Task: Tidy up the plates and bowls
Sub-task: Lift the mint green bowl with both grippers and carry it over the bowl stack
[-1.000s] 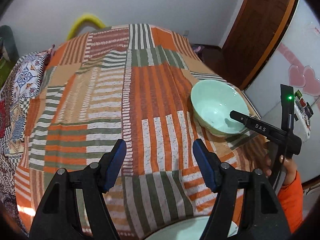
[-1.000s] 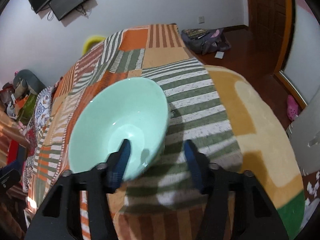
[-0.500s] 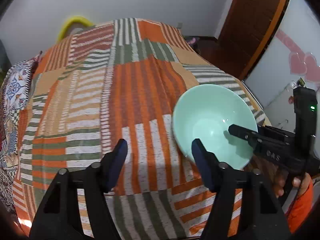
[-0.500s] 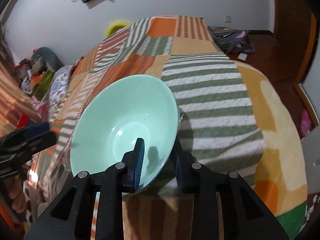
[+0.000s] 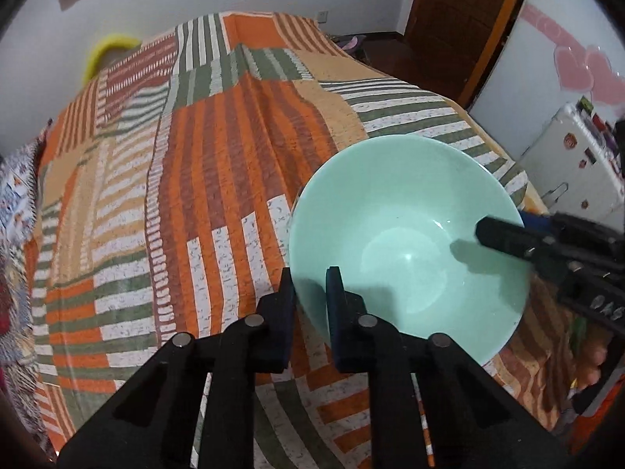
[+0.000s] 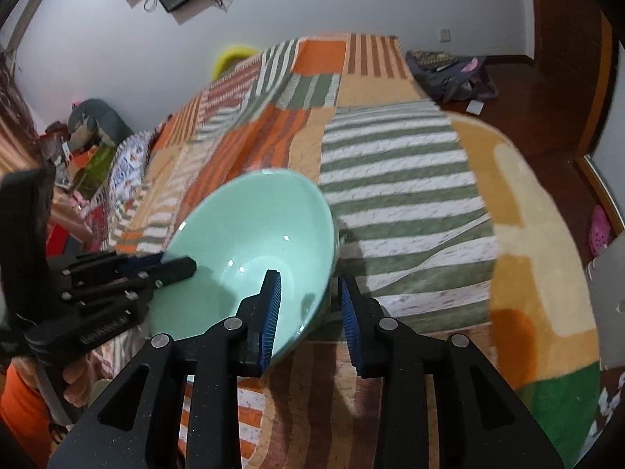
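A mint green bowl (image 5: 406, 242) is held above the striped orange and green bedspread (image 5: 218, 148). My left gripper (image 5: 310, 285) is shut on the bowl's near rim, one finger inside and one outside. My right gripper (image 6: 308, 293) straddles the opposite rim of the bowl (image 6: 250, 250) with its fingers wider apart than at the earlier frame. The right gripper also shows in the left wrist view (image 5: 508, 234), and the left gripper in the right wrist view (image 6: 172, 265).
The bedspread's right edge drops to a wooden floor (image 6: 547, 97) with a bag (image 6: 449, 70). A white fridge (image 5: 578, 156) stands at the right. A yellow chair back (image 5: 105, 51) and cluttered items (image 6: 86, 136) lie beyond the far side.
My left gripper moved to the bowl and shut on its rim. The bowl rose off the bedspread. My right gripper's fingers spread apart a little on the rim.
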A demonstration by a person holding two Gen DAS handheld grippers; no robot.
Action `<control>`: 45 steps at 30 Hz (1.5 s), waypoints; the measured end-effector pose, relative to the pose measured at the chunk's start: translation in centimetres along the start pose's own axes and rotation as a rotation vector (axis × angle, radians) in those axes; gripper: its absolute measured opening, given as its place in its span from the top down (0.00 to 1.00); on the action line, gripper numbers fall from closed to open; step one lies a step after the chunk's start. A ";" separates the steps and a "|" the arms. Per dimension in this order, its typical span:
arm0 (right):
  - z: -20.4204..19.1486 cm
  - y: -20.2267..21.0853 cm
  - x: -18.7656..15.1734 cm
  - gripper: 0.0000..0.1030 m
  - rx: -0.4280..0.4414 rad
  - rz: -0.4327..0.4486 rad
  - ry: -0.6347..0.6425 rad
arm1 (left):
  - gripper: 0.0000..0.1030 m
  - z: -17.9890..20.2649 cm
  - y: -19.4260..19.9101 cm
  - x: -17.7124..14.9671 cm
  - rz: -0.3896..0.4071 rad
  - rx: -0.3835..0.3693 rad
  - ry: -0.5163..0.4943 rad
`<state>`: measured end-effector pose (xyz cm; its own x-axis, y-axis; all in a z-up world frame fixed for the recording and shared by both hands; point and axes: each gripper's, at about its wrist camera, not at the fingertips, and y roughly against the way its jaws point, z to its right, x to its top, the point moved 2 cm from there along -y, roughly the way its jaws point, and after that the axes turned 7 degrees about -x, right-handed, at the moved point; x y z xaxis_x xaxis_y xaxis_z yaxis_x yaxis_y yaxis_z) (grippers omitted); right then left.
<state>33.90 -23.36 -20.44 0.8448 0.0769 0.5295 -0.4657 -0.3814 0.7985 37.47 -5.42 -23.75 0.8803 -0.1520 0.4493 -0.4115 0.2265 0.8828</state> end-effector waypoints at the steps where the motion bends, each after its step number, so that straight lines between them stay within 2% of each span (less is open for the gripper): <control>1: -0.2 0.2 0.1 0.74 0.005 -0.001 0.001 | 0.86 0.1 0.0 0.0 -0.003 0.004 0.000; 6: -1.1 0.3 0.0 0.74 -0.056 0.005 0.020 | 0.86 0.0 0.9 -0.1 0.002 -0.024 0.037; 12: -1.7 2.5 0.1 0.74 -0.033 0.047 -0.005 | 0.86 0.7 4.7 -0.9 0.059 -0.028 0.029; 20: -5.0 6.8 -0.4 0.74 -0.005 0.128 0.026 | 0.86 1.0 11.2 -2.8 0.181 -0.003 0.050; 32: -10.3 9.9 -2.6 0.74 0.047 0.183 0.078 | 0.86 -0.1 19.6 -8.9 0.291 0.030 0.090; 45: -16.2 10.3 -5.3 0.74 0.124 0.202 0.160 | 0.86 -3.5 25.2 -15.3 0.364 0.097 0.160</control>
<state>20.34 -12.72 -10.42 0.6811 0.1284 0.7208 -0.5765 -0.5128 0.6361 14.49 5.98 -8.82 0.6955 0.0747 0.7147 -0.7167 0.1447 0.6823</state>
